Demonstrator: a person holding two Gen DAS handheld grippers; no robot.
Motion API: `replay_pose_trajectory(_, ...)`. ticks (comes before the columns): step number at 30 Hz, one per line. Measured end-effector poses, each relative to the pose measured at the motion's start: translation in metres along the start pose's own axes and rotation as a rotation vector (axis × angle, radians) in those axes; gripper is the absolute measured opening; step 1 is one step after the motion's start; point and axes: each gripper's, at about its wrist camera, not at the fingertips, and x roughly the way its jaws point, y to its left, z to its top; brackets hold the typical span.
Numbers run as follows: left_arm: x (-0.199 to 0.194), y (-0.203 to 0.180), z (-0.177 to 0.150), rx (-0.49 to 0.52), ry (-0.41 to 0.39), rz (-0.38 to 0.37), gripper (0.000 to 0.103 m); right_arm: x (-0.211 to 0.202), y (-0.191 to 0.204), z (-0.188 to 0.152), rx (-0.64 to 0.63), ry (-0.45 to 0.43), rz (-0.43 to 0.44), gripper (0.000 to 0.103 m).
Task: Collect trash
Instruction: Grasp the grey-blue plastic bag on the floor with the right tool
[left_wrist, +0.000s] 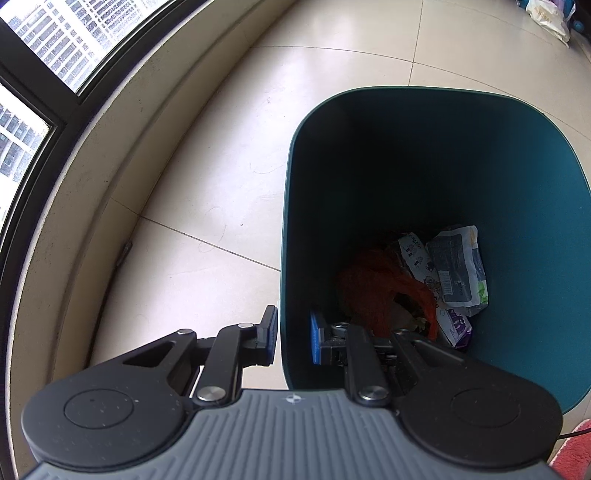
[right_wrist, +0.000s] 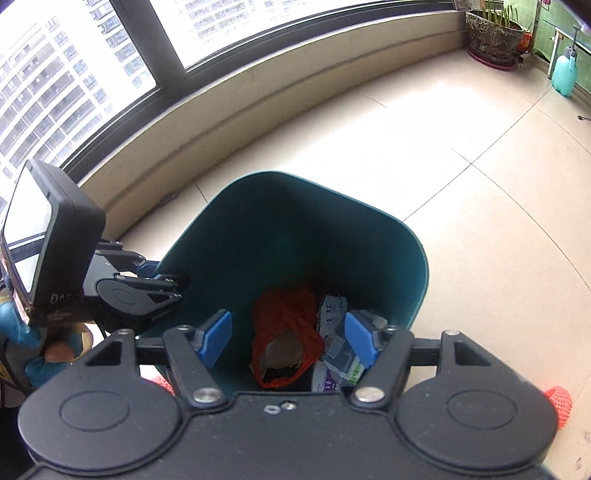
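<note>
A dark teal trash bin (left_wrist: 517, 221) stands on the tiled floor. At its bottom lie an orange net bag (left_wrist: 373, 288) and crumpled white wrappers (left_wrist: 458, 273). My left gripper (left_wrist: 293, 338) is shut on the bin's near wall, one blue pad outside and one inside. The right wrist view shows the same bin (right_wrist: 258, 229), with the left gripper (right_wrist: 162, 280) clamped on its left rim. My right gripper (right_wrist: 288, 339) hangs open above the bin's mouth with nothing between its pads. Below it are the net bag (right_wrist: 284, 317) and the wrappers (right_wrist: 340, 365).
A low wall under big windows curves along the far side. A potted plant (right_wrist: 493, 35) and a teal spray bottle (right_wrist: 563, 74) stand at the far right. An orange net scrap (right_wrist: 559, 404) lies on the floor near the bin. A white plastic bag (left_wrist: 546, 18) sits far off.
</note>
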Motion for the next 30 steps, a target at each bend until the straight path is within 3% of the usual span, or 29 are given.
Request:
replay_pose_trajectory(5, 0.0, -0.003, 0.001, 0.002, -0.001, 0.008, 0.017, -0.019, -0.044, -0.028, 0.101, -0.032, -0.049, 0.073)
replay_pose_trajectory(10, 0.001, -0.003, 0.002, -0.004, -0.001, 0.02, 0.017, -0.006, -0.099, -0.064, 0.258, 0.03, -0.113, 0.075)
replay_pose_trajectory(16, 0.004, -0.004, 0.003, -0.004, 0.01, 0.033, 0.017, 0.041, -0.144, -0.1, 0.403, 0.137, -0.127, 0.078)
replay_pose_trajectory(19, 0.004, -0.005, 0.004, -0.006, 0.013, 0.033, 0.017, 0.076, -0.155, -0.116, 0.453, 0.205, -0.127, 0.091)
replay_pose_trajectory(30, 0.008, -0.007, 0.002, 0.005, 0.029, 0.036, 0.017, 0.185, -0.172, -0.177, 0.604, 0.348, -0.154, 0.089)
